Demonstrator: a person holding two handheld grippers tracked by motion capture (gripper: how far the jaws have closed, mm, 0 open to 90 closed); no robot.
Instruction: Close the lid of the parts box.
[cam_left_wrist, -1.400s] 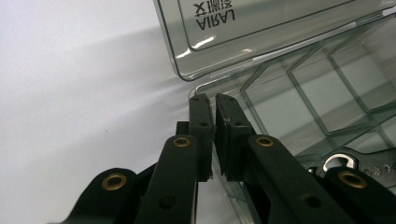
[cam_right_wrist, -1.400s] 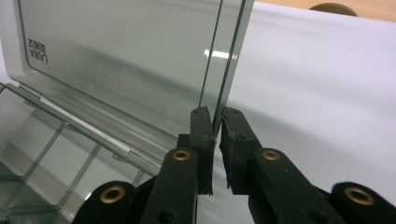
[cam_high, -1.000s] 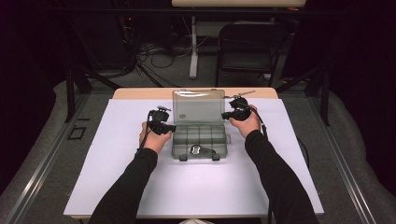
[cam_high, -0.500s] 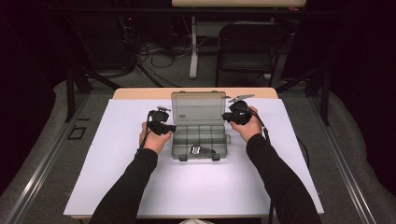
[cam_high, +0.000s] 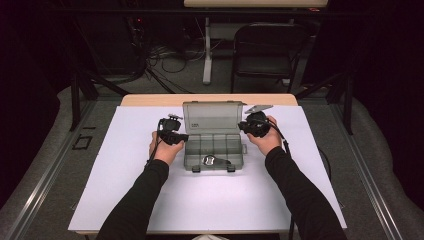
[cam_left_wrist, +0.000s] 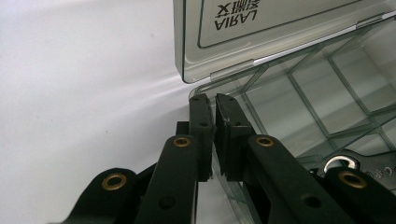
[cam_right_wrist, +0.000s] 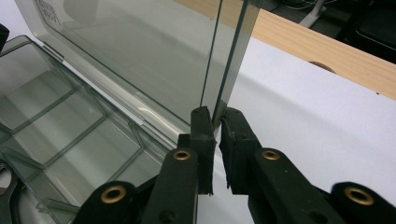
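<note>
A clear grey compartment box (cam_high: 215, 146) stands open mid-table, its lid (cam_high: 212, 117) upright at the back. My left gripper (cam_high: 185, 137) is at the box's left side; in the left gripper view the jaws (cam_left_wrist: 214, 99) are shut on the base's left wall near the hinge corner. My right gripper (cam_high: 242, 126) is at the lid's right edge; in the right gripper view the lid edge (cam_right_wrist: 229, 56) runs down into the shut jaws (cam_right_wrist: 215, 112). A small metal tool (cam_high: 212, 161) lies in the front compartment.
The box rests on a white sheet (cam_high: 125, 190) that covers the table, with a strip of bare wood (cam_high: 150, 100) along the far edge. Beyond the table stand a black chair (cam_high: 265, 50) and floor cables.
</note>
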